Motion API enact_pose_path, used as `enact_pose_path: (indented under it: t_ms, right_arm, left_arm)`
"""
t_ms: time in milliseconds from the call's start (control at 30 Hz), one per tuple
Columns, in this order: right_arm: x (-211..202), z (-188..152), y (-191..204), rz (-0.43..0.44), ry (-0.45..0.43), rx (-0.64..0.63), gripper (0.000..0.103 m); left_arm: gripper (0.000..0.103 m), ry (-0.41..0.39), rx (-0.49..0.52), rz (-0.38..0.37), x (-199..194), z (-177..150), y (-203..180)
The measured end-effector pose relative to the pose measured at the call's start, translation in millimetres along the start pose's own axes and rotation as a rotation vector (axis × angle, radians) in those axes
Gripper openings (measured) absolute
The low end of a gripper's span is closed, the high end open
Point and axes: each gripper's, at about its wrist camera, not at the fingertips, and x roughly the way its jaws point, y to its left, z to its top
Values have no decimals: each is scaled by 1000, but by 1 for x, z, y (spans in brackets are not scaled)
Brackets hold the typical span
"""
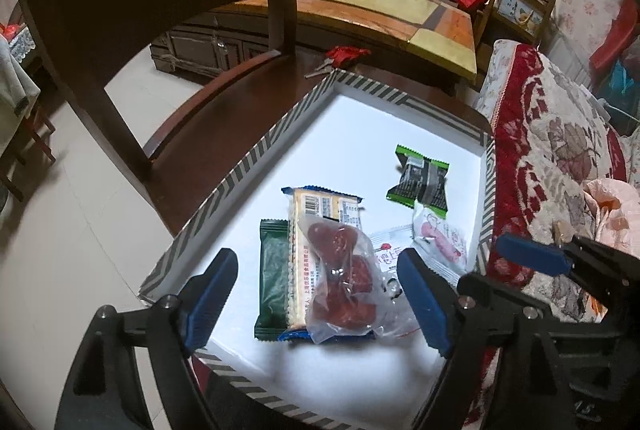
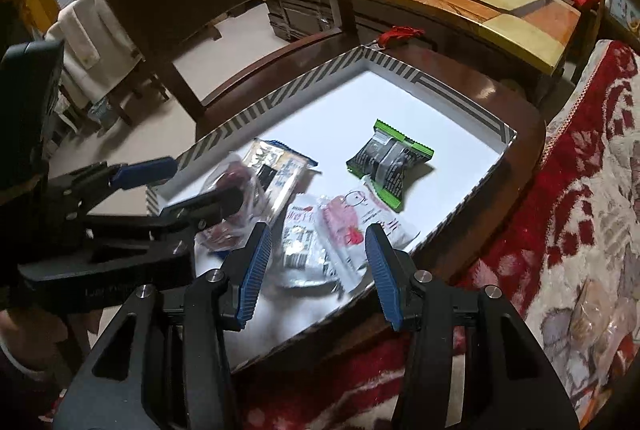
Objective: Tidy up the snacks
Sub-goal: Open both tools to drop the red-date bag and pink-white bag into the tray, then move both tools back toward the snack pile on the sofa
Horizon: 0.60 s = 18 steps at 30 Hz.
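Where snacks [image 1: 332,266] end, bare tray [image 1: 352,134].

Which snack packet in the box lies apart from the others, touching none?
The green-and-black packet toward the box's far corner. The rest overlap in a pile near the left gripper.

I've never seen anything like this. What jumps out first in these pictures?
A shallow striped box on a dark wooden chair, holding a scatter of snack packets. The clear bag of red sweets sits between the open blue fingers of the left tool; a green-and-black packet lies apart, farther back.
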Motion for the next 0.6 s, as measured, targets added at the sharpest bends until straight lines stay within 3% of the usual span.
enact_pose_path:
  t_ms: [333, 600]
  right_arm:
    - [-36, -18, -1, -12, -67, 10, 49]
    - [-59, -42, -26, -51, -83, 70, 49]
  left_arm:
    - [86, -45, 36, -38, -24, -1, -27]
    - [87, -39, 106, -85, -31, -10, -69]
